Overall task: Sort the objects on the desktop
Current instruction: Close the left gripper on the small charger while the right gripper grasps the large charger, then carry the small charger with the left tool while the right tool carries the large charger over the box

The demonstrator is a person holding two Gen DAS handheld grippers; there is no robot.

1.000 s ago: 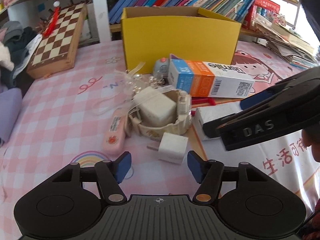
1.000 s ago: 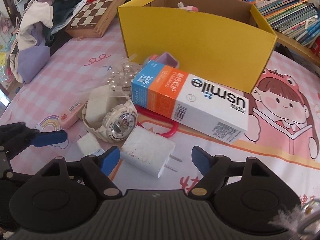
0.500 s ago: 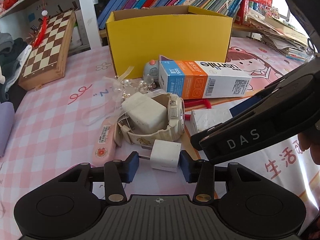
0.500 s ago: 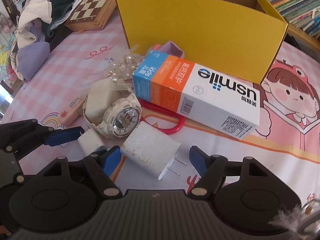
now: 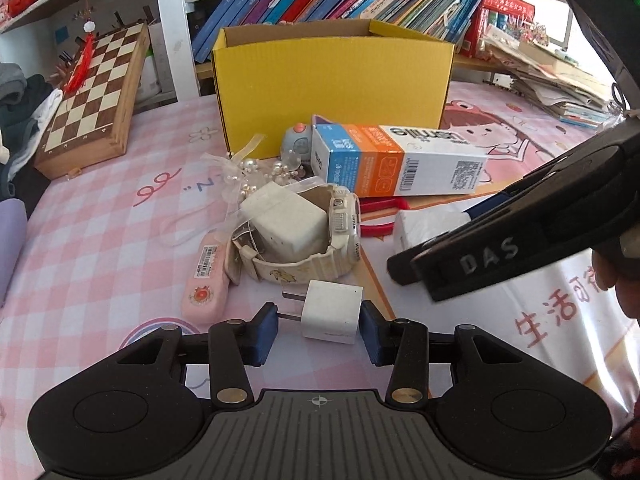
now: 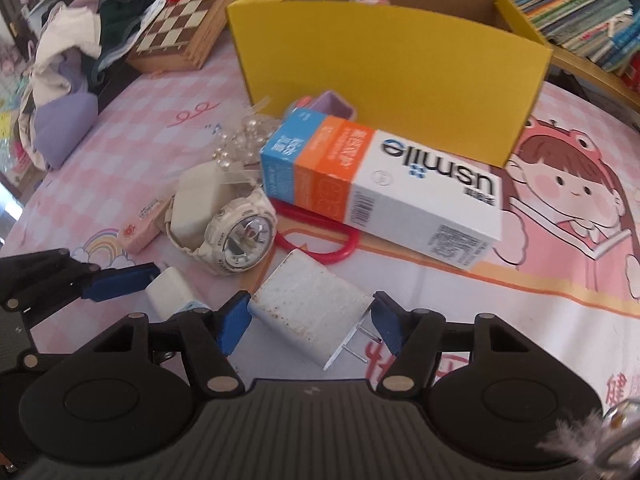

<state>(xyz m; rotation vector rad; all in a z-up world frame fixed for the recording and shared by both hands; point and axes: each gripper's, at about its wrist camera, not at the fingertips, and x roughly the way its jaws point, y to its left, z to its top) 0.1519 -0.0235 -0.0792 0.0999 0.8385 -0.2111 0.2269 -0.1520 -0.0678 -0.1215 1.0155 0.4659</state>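
While each hand-held gripper brackets a plug on the surface, left [image 5: 318, 326] around the small cube [image 5: 331, 310], right [image 6: 310, 322] around the charger [image 6: 308, 308], pads not yet clamped, close squarely on flat sides, clear of prongs.

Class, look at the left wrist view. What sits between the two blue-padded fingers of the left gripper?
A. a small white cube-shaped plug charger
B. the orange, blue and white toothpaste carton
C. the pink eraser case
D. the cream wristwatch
A: the small white cube-shaped plug charger lies between the pads of the left gripper, its prongs pointing at the left pad, while the cream wristwatch lies farther off.
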